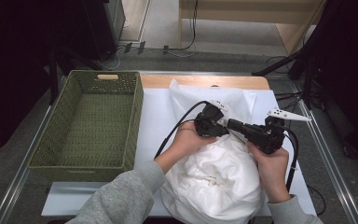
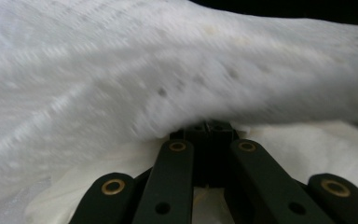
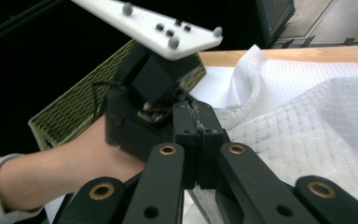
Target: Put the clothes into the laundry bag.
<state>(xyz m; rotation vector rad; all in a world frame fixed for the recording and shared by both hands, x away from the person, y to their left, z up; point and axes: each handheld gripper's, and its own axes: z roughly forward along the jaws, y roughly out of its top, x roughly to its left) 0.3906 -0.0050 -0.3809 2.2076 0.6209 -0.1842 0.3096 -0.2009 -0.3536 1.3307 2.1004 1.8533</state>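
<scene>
A big bundle of white mesh cloth (image 1: 223, 172) lies on the table in front of the person. Both grippers meet at its top. My left gripper (image 1: 216, 130) is shut, and in the left gripper view the cloth (image 2: 121, 70) bunches over its closed tips (image 2: 212, 128). My right gripper (image 1: 230, 125) points left at the left gripper's body and is shut too. In the right gripper view its tips (image 3: 198, 133) touch the edge of the cloth (image 3: 298, 116); whether they pinch it I cannot tell. The left hand (image 3: 60, 168) shows just beyond them.
A green woven basket (image 1: 137, 116) stands at the left of the table, nothing inside it. White sheeting (image 1: 154, 121) covers the tabletop, with a wooden strip (image 1: 205, 81) along the far edge. Cables and dark stands surround the table on the floor.
</scene>
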